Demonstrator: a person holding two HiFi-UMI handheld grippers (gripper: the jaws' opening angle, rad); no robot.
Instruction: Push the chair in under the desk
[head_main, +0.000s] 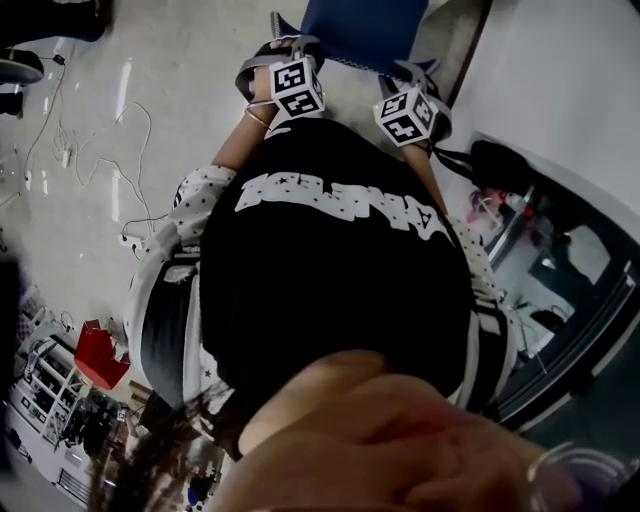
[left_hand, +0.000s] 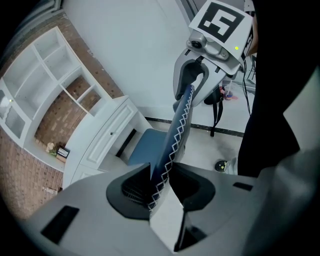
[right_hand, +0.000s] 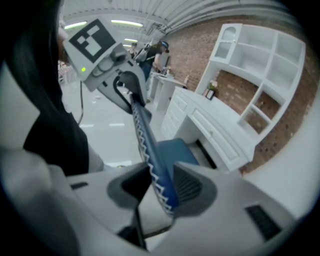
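At the top edge of the blue chair (head_main: 358, 28), both grippers have hold. The left gripper (left_hand: 160, 186) has its fingers clenched on the backrest (left_hand: 176, 131), and the zigzag-stitched rim runs up between them. The right gripper (right_hand: 161, 189) grasps the same rim further along, with its fingers pressed to either side of the padding. In the head view the two sit at the backrest's upper corners, the left one at the view's left, just beyond the person's black top (head_main: 340, 260). The chair stands on the pale floor (left_hand: 210, 145) with its seat (left_hand: 146, 148) turned toward the white desk (left_hand: 102, 140). The seat's front is near the dark opening beneath the desk. Above the desk, white shelves (right_hand: 255, 65) stand against a brick wall (right_hand: 192, 47).
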